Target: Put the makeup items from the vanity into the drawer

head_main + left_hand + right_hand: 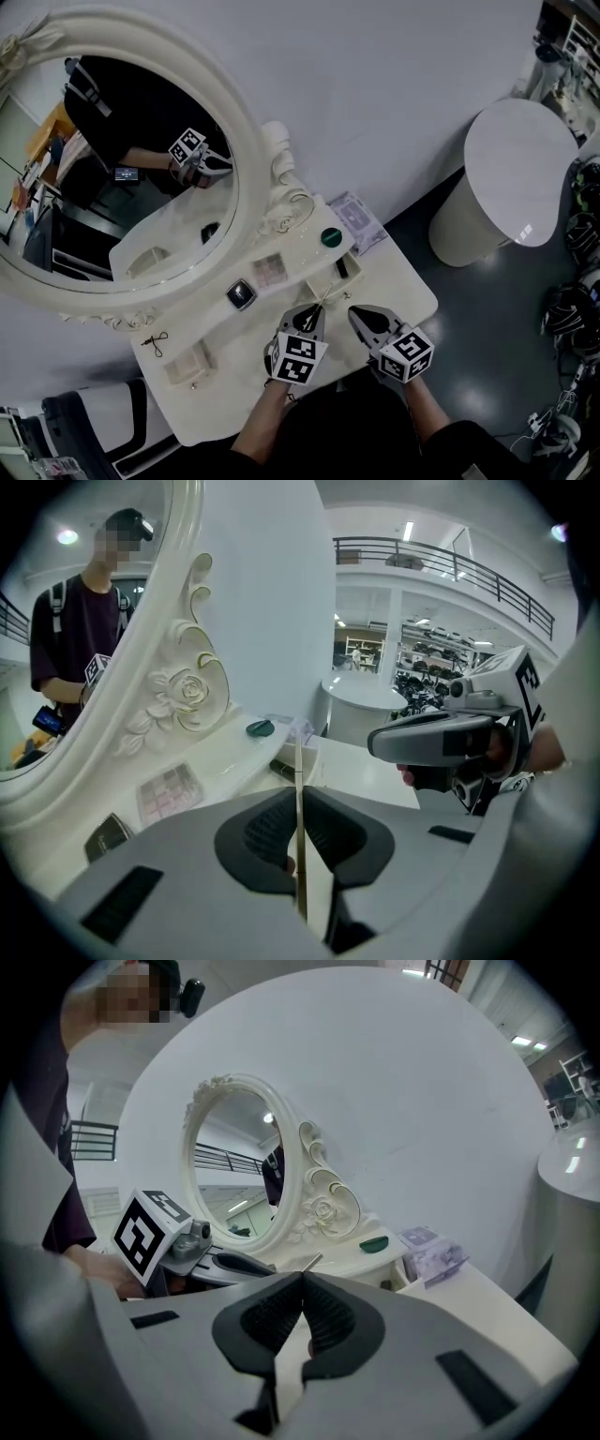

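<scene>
Head view: left tongs clamp thin stick; right tongs together, near vanity edge.

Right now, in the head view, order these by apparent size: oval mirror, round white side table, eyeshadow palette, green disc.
Largest to smallest:
oval mirror
round white side table
eyeshadow palette
green disc

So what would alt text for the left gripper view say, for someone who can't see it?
The left gripper, grey jaws shut, clamps a thin pale upright stick. Beyond it lie a white vanity top, an ornate cream mirror frame at left and the right gripper at right.
</scene>
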